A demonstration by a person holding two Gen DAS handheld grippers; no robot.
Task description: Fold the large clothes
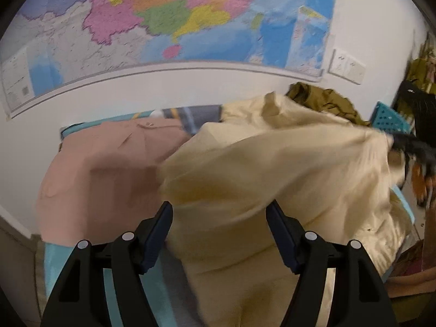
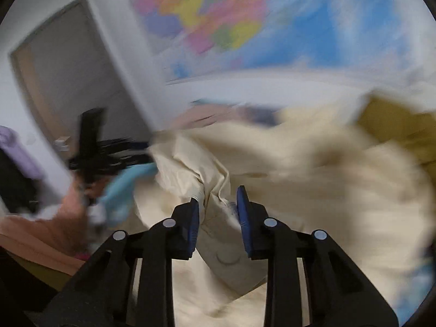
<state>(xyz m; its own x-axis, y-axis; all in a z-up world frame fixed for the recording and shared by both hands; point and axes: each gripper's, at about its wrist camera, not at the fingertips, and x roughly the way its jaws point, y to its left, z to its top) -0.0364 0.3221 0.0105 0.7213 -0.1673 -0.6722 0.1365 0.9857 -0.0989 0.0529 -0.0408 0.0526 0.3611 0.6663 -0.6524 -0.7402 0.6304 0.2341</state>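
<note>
Motion blur is smearing the right view. The right gripper (image 2: 218, 204) is standing narrowly parted around a cream garment (image 2: 299, 163) fold; whether it is pinching, I cannot tell. The left gripper (image 1: 219, 218) is gaping wide over the cloth.

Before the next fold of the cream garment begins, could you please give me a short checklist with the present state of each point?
1. Left gripper has cloth between its fingers: ok, the cream garment lies there, though the fingers stand wide and do not press it.
2. Right gripper placed on cloth: ok, a fold sits between its fingers; pinch cannot tell.
3. Garment spread flat: not ok, bunched.
4. Pink garment apart from it: not ok, overlapped.
5. Right wrist view sharp: not ok, blurred.
</note>
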